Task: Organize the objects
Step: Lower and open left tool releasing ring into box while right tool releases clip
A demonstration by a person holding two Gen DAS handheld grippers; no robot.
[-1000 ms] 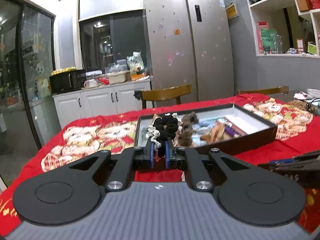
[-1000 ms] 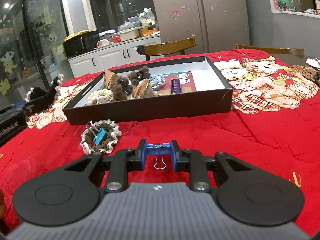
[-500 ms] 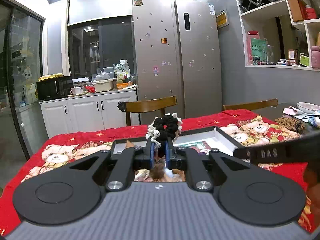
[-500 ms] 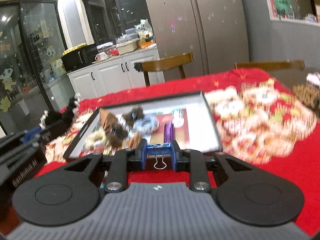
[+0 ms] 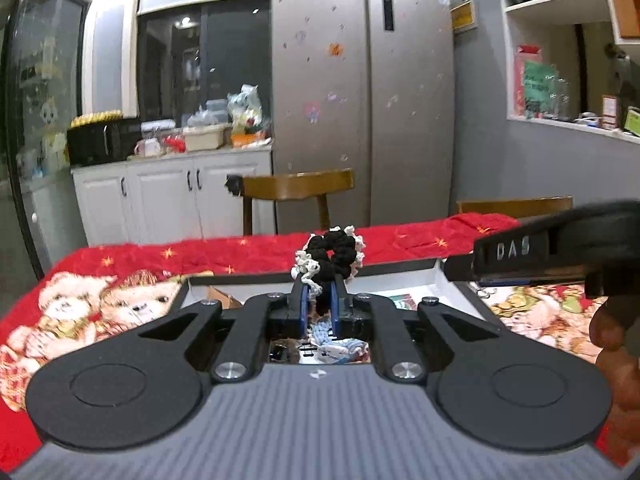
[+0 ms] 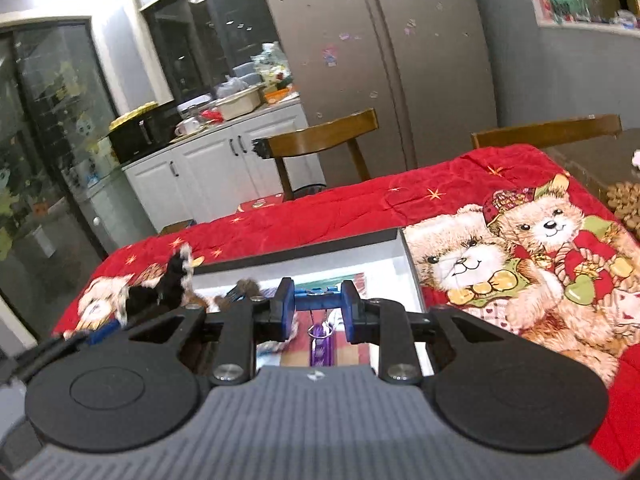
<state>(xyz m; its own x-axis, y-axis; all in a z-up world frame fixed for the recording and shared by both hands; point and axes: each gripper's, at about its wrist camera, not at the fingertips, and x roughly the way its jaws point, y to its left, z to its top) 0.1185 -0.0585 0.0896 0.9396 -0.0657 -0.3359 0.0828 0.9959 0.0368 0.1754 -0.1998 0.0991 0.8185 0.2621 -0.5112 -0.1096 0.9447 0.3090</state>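
Note:
My left gripper point(image 5: 319, 300) is shut on a black crochet scrunchie with white trim point(image 5: 332, 254), held above the black box point(image 5: 240, 279). The right wrist view shows that scrunchie point(image 6: 172, 280) at the left, over the box's left end. My right gripper point(image 6: 318, 304) is shut on a blue binder clip point(image 6: 318, 294), its wire loop hanging down, above the box's white inside point(image 6: 384, 264). Under both grippers the box holds several small items, among them a purple bar point(image 6: 320, 346) and a light blue knit piece point(image 5: 332, 338). The right gripper's side point(image 5: 540, 250) crosses the left wrist view.
A red blanket with teddy bears point(image 6: 520, 248) covers the table. Two wooden chairs point(image 6: 320, 142) point(image 6: 548, 130) stand at its far edge, before a silver fridge point(image 5: 360, 100) and white cabinets point(image 5: 172, 196). A hand point(image 5: 616, 352) shows at the right edge of the left wrist view.
Both grippers rose and moved forward from the near side of the table to above the box, carrying the scrunchie and the clip. The brown scrunchie on the blanket has dropped out of view.

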